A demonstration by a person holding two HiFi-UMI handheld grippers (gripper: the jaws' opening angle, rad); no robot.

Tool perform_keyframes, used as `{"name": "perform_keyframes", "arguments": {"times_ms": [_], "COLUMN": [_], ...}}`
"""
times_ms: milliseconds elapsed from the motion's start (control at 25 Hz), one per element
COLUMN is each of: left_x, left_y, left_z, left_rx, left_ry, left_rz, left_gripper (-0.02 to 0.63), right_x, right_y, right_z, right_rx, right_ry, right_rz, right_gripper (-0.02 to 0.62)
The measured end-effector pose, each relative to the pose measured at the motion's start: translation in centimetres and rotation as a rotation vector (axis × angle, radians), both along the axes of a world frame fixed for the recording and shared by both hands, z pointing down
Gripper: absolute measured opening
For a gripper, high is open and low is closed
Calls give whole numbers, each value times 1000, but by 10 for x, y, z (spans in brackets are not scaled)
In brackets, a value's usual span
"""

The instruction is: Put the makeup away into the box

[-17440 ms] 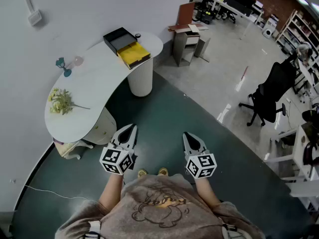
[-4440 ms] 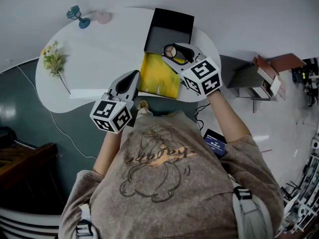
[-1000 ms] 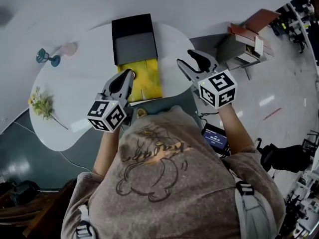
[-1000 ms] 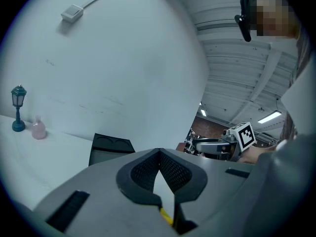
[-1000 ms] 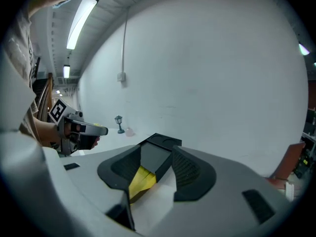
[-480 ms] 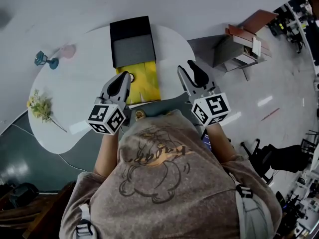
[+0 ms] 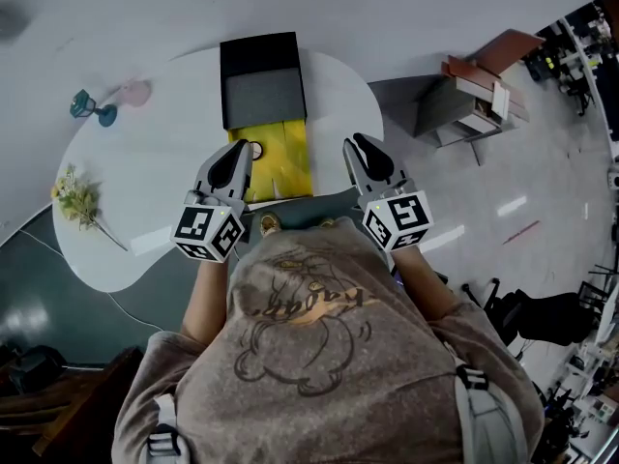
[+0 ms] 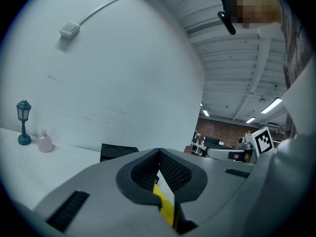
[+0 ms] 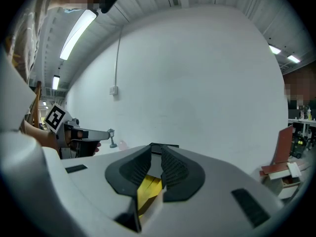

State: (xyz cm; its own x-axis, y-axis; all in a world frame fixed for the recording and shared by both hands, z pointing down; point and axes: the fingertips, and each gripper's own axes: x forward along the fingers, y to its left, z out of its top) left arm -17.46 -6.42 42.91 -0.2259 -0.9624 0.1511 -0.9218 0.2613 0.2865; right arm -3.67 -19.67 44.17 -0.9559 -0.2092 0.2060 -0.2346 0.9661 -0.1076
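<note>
A black box (image 7: 261, 80) stands open on the white table (image 7: 164, 177), with its yellow part (image 7: 280, 158) pulled toward me. A small round makeup piece (image 7: 256, 150) lies at the yellow part's left edge. My left gripper (image 7: 242, 147) hovers right beside that piece, shut and holding nothing. My right gripper (image 7: 355, 141) hangs off the yellow part's right side near the table's front edge; its jaws have just been closing, a narrow gap remains and nothing is between them. In the left gripper view (image 8: 159, 152) and the right gripper view (image 9: 157, 158), yellow shows behind the jaws.
At the table's far left stand a teal lamp ornament (image 7: 85, 106) and a pink bottle (image 7: 135, 93). A flower sprig (image 7: 70, 189) lies at the left end. A low cabinet (image 7: 464, 95) stands on the floor to the right. The wall runs close behind the table.
My right gripper has drawn left and back toward the table's front edge, and its jaws have narrowed. The left gripper has barely moved.
</note>
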Motion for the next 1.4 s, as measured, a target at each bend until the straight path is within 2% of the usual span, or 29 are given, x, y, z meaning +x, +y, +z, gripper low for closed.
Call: {"name": "perform_keyframes", "arguments": {"times_ms": [320,720,1000,1400], "left_x": [2,2,-6,-11], "left_y": [2,12,20,24], "left_z": [6,24,41,42], "left_rx": [-25,-55,-92,-101], "left_ry": [-43,-63,-45,-21], "left_rz": [-18,-52,-89,-118], "left_gripper": [18,18,19,18], "right_x": [-10,-16,-22,-25], "right_y": [2,2,9,15], "right_z": [13,41,42,39], "right_rx": [-14,-25,-15,-5], "right_ry": [16,77,68,65], "right_rz": [-16,-12,-49,-75], "right_gripper": [2,2,2,3]}}
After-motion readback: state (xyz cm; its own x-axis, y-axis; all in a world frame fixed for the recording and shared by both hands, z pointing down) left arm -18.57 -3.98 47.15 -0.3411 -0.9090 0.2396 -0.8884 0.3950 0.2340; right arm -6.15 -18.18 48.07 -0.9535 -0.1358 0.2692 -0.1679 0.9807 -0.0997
